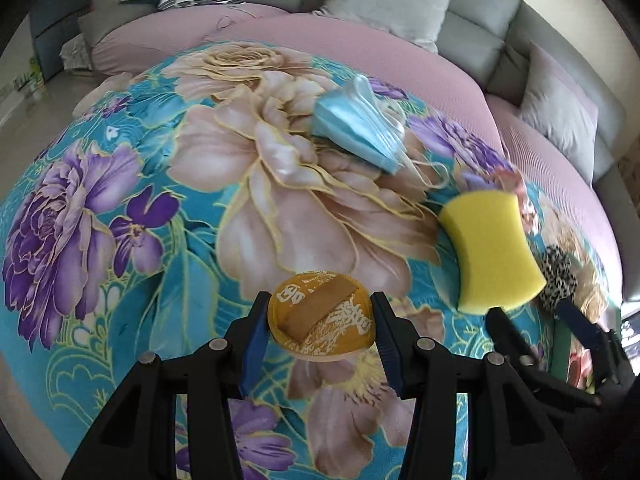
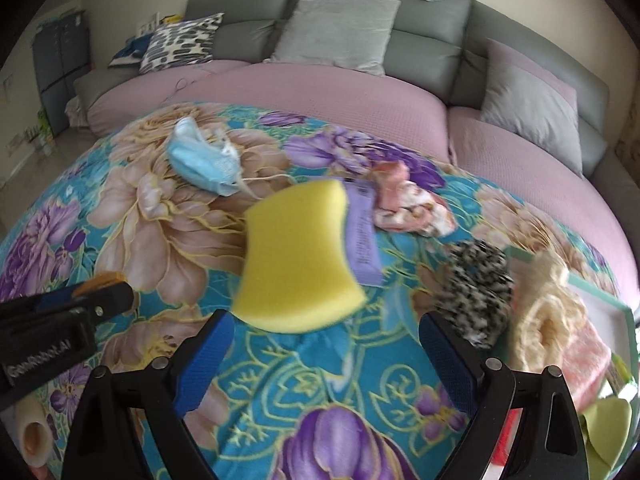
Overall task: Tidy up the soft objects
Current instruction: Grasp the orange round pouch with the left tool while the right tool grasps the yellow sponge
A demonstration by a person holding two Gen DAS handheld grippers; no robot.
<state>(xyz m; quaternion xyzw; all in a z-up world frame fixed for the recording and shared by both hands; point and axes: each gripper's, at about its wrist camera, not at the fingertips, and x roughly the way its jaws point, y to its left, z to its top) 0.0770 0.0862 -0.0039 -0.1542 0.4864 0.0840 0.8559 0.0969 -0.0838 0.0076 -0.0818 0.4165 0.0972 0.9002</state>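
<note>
My left gripper [image 1: 320, 326] is shut on a round yellow-orange puff pad [image 1: 322, 316] with white lettering, held just above the floral blanket [image 1: 120, 184]. My right gripper [image 2: 326, 334] is open and empty; a yellow sponge [image 2: 298, 258] lies on the blanket just ahead of its fingers, blurred. The sponge also shows in the left wrist view [image 1: 494, 250]. A pile of blue face masks [image 1: 356, 128] lies further back, also seen in the right wrist view [image 2: 204, 160].
A purple tag [image 2: 362, 236], pink floral cloth [image 2: 412, 204], black-and-white fuzzy item [image 2: 478, 288] and cream knit item [image 2: 556, 300] in a green-rimmed tray [image 2: 600, 296] lie right. Pink sofa cover [image 2: 320, 96] and grey cushions [image 2: 336, 36] are behind.
</note>
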